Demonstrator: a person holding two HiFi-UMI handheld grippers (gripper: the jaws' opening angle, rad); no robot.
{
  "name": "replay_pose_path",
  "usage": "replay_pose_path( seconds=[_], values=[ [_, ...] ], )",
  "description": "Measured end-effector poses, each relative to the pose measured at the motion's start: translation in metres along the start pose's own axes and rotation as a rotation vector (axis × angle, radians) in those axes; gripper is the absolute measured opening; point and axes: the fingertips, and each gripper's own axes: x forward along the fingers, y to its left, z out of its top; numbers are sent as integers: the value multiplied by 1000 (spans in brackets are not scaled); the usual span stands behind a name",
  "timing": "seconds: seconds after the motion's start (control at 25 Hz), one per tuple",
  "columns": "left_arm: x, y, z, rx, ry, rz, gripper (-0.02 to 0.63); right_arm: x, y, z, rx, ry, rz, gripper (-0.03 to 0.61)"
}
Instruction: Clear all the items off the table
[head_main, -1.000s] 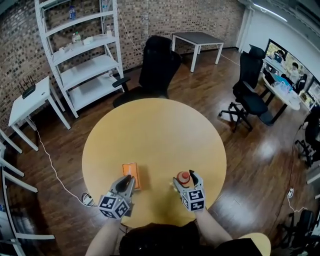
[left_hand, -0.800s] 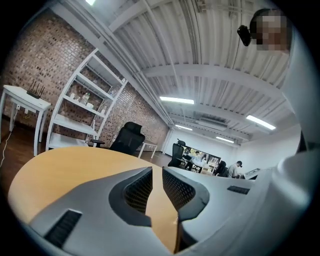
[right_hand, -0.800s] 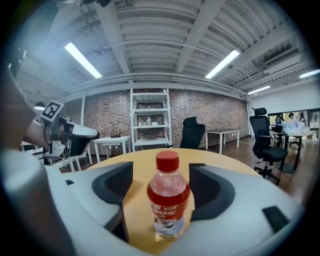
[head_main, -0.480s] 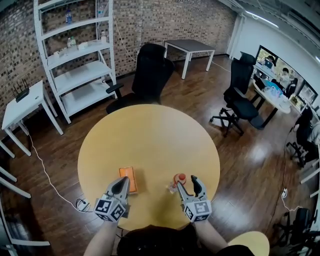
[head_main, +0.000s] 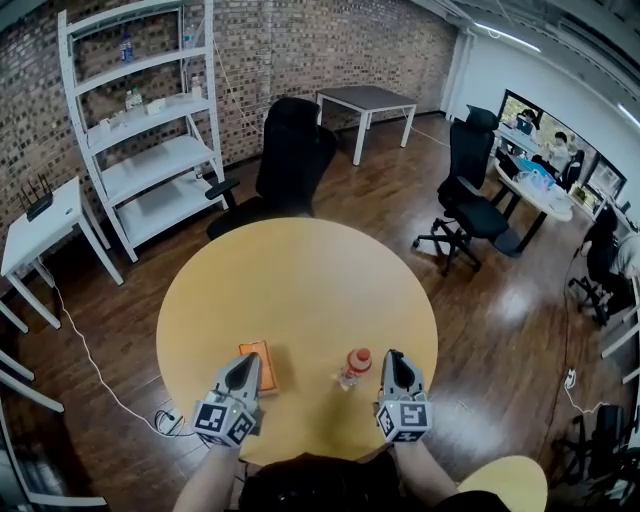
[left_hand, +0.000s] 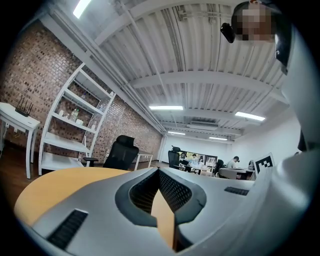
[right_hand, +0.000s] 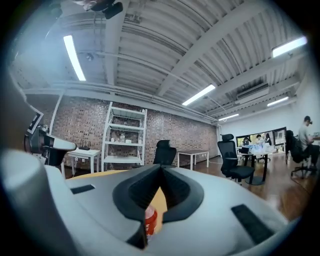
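- The worktop (head_main: 300, 290) is a round, pale wood-coloured disc. Most of its surface is bare.
- Two items sit on its near part: a flat orange pack (head_main: 258, 363) on the left and a red-capped bottle (head_main: 352, 368) on the right, well apart from each other.
- The left gripper (head_main: 248, 362) points away from the person, roughly level. Its jaws are together with nothing between them. In the head view its tip overlaps the pack's near edge; whether they touch cannot be told.
- The right gripper (head_main: 392, 357) is just right of the bottle and apart from it. Its jaws have just been closing and now meet with nothing between them. In the right gripper view the bottle shows only through the gap below the tips, beyond the jaws.
- The floor (head_main: 500, 300) is dark, glossy wood planking. A white cable (head_main: 90, 360) runs across it to the left of the worktop.
- A black chair (head_main: 290, 160) stands at the far edge of the worktop.
- A brick wall (head_main: 300, 40) closes the far side of the room. A white shelf unit (head_main: 150, 130) holding a few small items stands against it, and a grey table (head_main: 365, 100) stands further right.
- A white side table (head_main: 45, 220) carrying a black router (head_main: 35, 205) stands at the left.
- Two more black office chairs (head_main: 470, 190) stand at the right. Beyond them, people sit at a round table (head_main: 540, 180).
- The ceiling is white, with beams and strip lights (right_hand: 74, 57).
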Motion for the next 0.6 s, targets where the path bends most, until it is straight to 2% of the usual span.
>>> replay_pose_path(
  seconds=[0.12,0.28,0.6],
  values=[
    [-1,-3,2,5,-6,-10,2,-3,-5,4,34,-6,-14,2],
    [-3,3,1,-21,-12,15,2,-3,-8,9,91,1,-4,1],
    [-6,8,3,-29,-27,38,2,-3,-8,5,86,11,-11,1]
  ],
)
